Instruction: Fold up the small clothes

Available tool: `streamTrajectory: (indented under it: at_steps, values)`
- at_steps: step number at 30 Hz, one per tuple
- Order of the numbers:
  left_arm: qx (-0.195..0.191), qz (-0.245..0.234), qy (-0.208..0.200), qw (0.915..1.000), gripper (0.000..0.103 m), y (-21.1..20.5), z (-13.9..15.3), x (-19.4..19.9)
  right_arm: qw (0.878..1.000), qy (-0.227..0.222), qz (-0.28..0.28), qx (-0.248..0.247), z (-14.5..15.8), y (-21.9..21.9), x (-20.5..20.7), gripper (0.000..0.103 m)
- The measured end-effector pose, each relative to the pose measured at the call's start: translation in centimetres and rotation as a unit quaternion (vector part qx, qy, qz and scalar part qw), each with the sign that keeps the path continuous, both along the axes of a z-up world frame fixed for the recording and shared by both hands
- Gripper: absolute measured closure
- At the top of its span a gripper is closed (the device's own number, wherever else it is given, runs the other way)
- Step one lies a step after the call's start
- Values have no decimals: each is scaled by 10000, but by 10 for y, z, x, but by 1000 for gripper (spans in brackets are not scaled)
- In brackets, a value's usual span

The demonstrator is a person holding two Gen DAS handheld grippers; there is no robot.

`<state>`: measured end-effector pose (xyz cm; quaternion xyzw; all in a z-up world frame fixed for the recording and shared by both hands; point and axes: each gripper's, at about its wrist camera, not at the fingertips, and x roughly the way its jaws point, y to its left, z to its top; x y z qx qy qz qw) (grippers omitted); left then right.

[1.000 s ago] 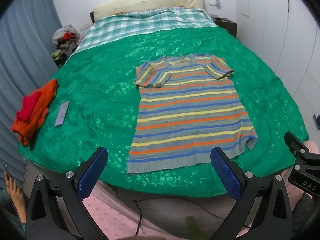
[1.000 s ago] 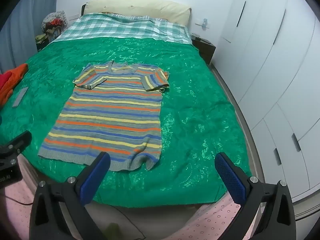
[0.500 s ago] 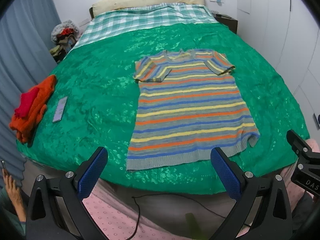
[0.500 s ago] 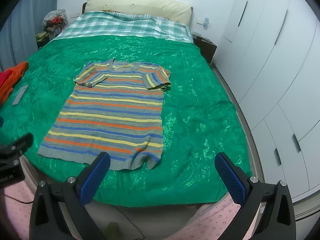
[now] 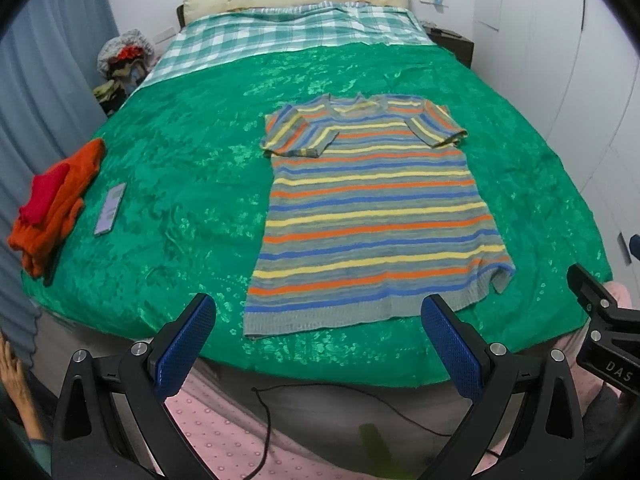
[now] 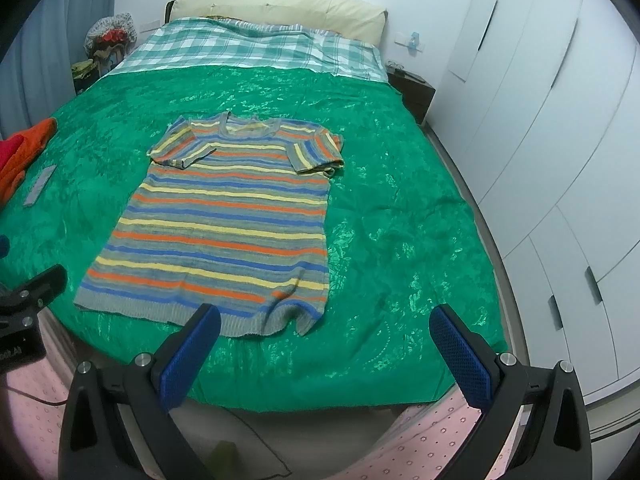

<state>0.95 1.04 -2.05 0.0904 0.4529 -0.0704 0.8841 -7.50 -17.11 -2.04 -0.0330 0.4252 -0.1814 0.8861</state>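
A striped knit short-sleeved top (image 5: 372, 208) in grey, blue, orange and yellow lies flat on the green bedspread (image 5: 192, 184), neck toward the headboard, both sleeves folded in. It also shows in the right wrist view (image 6: 228, 216). My left gripper (image 5: 316, 340) is open and empty, hovering off the foot of the bed just short of the hem. My right gripper (image 6: 326, 350) is open and empty, off the foot of the bed near the top's right hem corner.
A pile of orange and red clothes (image 5: 52, 204) and a phone (image 5: 110, 208) lie on the bed's left side. A checked sheet (image 5: 288, 36) and pillow are at the head. White wardrobes (image 6: 560, 160) stand to the right. A black cable (image 5: 320, 392) hangs below the bed edge.
Both grippers have moved slightly forward and up toward the foot of the bed; the top sits a little lower and nearer in both views. Nothing was grasped.
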Motion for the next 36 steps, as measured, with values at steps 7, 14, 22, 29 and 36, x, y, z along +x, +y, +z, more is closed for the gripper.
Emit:
streamTrajectory:
  at_steps: [7,14,22,29,36]
  values:
    - [69,-22,-11,10000,0,-2,-2,0,10000,30,1,-11,-1,1,1,0]
    - [126,-21,-40,9999,0,-3,-3,-1,10000,60,28,7,-4,3,2,0]
    - [231,22,-56,9997,0,-3,-4,0,10000,54,41,39,-5,2,2,0]
    - [297,15,-91,9995,0,-3,-4,-1,9999,76,87,52,-6,5,2,0]
    - [297,22,-88,9995,0,-3,-4,-1,9999,93,110,61,-6,8,2,0]
